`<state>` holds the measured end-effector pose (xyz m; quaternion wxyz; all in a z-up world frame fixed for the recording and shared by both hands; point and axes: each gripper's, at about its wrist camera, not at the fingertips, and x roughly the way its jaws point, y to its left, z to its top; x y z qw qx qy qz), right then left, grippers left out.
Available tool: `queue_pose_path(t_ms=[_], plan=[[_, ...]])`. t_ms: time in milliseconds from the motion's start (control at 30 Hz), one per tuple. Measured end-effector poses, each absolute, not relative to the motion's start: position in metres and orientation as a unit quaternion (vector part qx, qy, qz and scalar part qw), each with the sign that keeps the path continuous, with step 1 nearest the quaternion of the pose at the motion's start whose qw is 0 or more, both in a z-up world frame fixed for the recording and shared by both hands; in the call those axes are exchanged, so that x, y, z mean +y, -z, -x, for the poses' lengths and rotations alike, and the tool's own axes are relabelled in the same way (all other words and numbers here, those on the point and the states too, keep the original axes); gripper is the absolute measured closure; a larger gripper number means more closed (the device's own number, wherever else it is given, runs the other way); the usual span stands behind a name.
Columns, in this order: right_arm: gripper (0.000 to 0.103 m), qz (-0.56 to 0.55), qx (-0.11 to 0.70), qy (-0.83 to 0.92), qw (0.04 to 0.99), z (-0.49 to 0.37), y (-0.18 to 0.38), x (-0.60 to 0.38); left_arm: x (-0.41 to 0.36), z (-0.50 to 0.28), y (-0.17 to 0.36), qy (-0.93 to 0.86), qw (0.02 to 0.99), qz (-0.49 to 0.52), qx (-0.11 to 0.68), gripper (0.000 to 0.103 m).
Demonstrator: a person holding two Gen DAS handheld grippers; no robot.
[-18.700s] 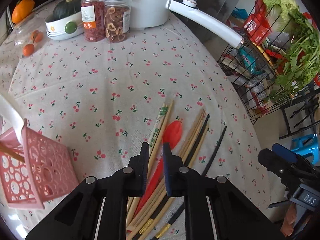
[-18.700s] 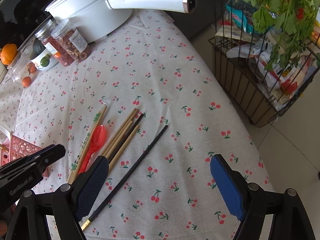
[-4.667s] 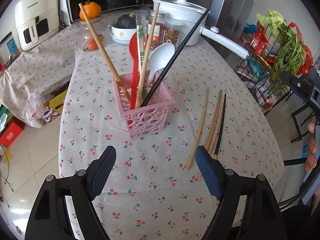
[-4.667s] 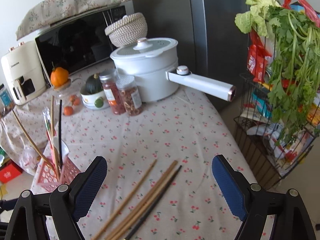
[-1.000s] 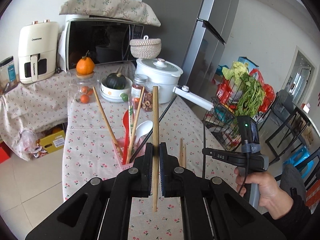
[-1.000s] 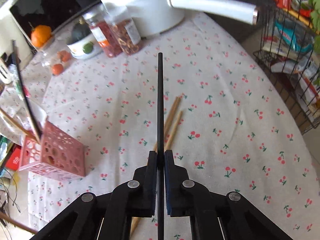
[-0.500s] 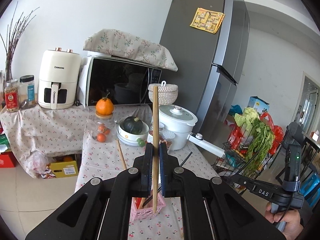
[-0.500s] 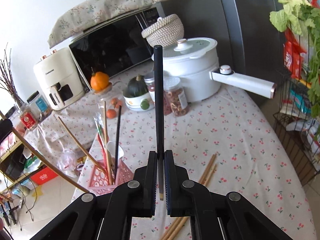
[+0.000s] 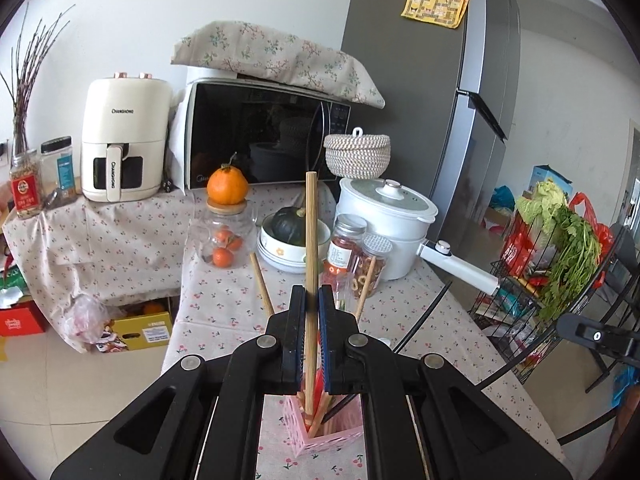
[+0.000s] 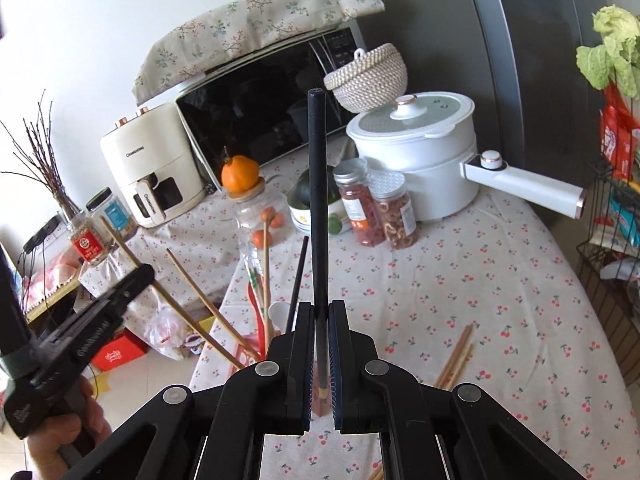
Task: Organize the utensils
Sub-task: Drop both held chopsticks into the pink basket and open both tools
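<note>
My left gripper (image 9: 309, 300) is shut on a wooden chopstick (image 9: 311, 232) held upright, its lower end down in the pink perforated basket (image 9: 320, 438) below. The basket holds more wooden chopsticks, a black one and a red utensil. My right gripper (image 10: 320, 312) is shut on a black chopstick (image 10: 318, 184) held upright above the cherry-print tablecloth (image 10: 480, 288). Loose wooden chopsticks (image 10: 458, 356) lie on the cloth to its right. The left gripper's body shows at the left of the right wrist view (image 10: 92, 328); the basket there is mostly hidden.
At the table's back stand a white pot with a long handle (image 10: 424, 148), two jars (image 10: 376, 208), a bowl with a squash (image 9: 286, 236) and a jar with an orange on it (image 9: 226, 232). A wire rack with greens (image 9: 556, 264) stands right.
Both grippers have tilted up further. The wooden chopstick's lower end has sunk into the pink basket. The black chopstick is still held upright.
</note>
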<state>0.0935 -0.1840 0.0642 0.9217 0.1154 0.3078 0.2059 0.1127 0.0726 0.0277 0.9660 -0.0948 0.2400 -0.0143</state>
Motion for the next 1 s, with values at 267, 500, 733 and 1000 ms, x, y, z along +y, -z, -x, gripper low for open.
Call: queue_pose_path(t_ms=[267, 500, 733, 1000], plan=[[0.098, -0.127, 0.301, -0.223, 0.919, -0.095, -0.074, -0.177, 0.070, -0.142, 0.001, 0.017, 0.953, 0.101, 0.285, 0.094], [0.098, -0.135, 0.295, -0.234, 0.917, -0.101, -0.078, -0.166, 0.083, -0.127, -0.005, 0.010, 0.947, 0.144, 0.287, 0.031], [0.098, -0.133, 0.313, -0.238, 0.910, -0.121, -0.066, -0.142, 0.097, -0.107, 0.002, -0.002, 0.930, 0.143, 0.337, 0.026], [0.098, -0.099, 0.366, -0.235, 0.895, -0.140, -0.037, -0.104, 0.109, -0.093, 0.010, -0.012, 0.923, 0.116, 0.367, 0.026]])
